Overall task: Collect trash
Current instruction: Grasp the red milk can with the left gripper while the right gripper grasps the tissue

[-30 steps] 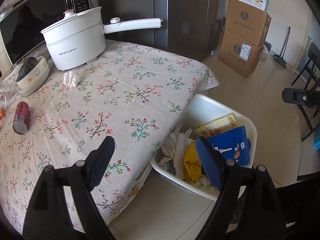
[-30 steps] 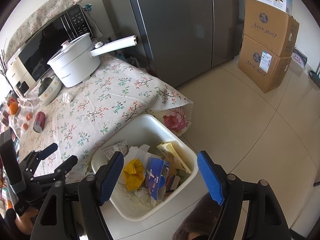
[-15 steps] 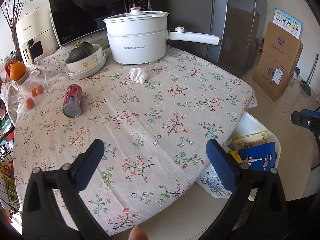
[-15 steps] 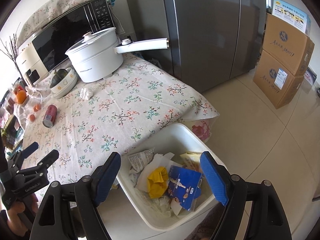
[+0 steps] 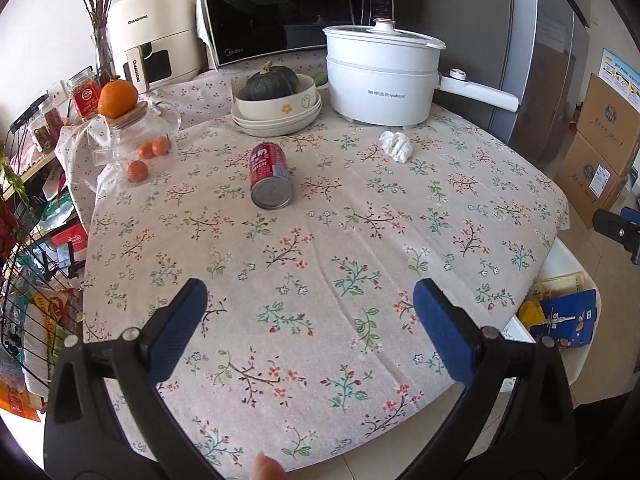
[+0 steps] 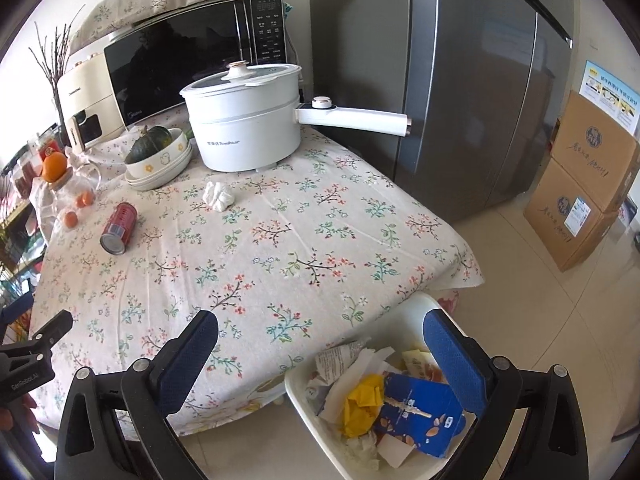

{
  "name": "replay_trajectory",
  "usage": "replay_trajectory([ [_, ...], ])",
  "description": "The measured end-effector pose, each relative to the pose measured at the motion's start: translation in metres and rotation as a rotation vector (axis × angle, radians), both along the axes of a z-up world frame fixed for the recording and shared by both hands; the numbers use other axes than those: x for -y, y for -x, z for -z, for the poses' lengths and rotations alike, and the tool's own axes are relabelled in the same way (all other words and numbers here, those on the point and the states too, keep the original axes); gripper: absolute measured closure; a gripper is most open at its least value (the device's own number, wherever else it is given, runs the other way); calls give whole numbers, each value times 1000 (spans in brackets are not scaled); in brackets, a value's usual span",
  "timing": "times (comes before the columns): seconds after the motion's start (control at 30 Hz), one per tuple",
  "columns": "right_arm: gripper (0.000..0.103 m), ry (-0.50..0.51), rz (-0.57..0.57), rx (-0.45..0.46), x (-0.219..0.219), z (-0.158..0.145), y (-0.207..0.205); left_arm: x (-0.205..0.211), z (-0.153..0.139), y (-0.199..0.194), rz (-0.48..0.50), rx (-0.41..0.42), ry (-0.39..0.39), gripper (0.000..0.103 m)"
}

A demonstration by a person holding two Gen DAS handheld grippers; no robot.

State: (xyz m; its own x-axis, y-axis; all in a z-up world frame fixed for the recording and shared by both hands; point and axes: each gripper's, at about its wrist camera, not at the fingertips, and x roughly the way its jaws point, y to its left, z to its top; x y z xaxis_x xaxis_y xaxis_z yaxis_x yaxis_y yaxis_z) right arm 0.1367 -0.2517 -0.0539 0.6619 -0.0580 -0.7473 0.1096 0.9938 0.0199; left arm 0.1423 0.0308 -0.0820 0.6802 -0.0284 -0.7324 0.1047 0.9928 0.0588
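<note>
A red can [image 5: 271, 176] lies on its side on the floral tablecloth [image 5: 320, 248]; it also shows in the right wrist view [image 6: 119, 228]. A crumpled white tissue [image 5: 396, 146] lies near the white pot; it also shows in the right wrist view [image 6: 218, 196]. A white bin [image 6: 304, 400] beside the table holds a blue packet [image 6: 416, 412], yellow wrapper and papers. My left gripper [image 5: 310, 322] is open and empty above the table's near edge. My right gripper [image 6: 320, 348] is open and empty above the table corner and bin.
A white electric pot [image 5: 380, 80] with a long handle, a bowl with a squash [image 5: 276, 98], a glass jar with oranges [image 5: 136, 136], a microwave [image 5: 280, 8] and an air fryer stand at the back. Cardboard boxes [image 6: 580, 192] and a fridge [image 6: 460, 80] are at the right.
Both grippers have swung from the bin toward the table. The left view now faces the can and tissue; the bin has slid to its right edge. Both grippers stay open.
</note>
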Motion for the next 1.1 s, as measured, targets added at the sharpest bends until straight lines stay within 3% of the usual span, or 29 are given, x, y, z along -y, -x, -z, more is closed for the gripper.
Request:
replay_trajectory([
  [0.33, 0, 2, -87, -75, -54, 21, -48, -71, 16, -30, -93, -2, 70, 1],
  [0.5, 0, -33, -126, -106, -69, 35, -97, -67, 26, -63, -53, -27, 5, 1],
  [0.67, 0, -79, -148, -108, -78, 56, -144, -64, 32, -104, -10, -59, 34, 1],
  [0.87, 0, -85, -165, -100, -87, 83, -199, -58, 35, -151, -12, -79, 8, 1],
  [1.1, 1, -54, -174, -51, -96, 96, -247, -49, 51, -186, -22, -103, 44, 2],
])
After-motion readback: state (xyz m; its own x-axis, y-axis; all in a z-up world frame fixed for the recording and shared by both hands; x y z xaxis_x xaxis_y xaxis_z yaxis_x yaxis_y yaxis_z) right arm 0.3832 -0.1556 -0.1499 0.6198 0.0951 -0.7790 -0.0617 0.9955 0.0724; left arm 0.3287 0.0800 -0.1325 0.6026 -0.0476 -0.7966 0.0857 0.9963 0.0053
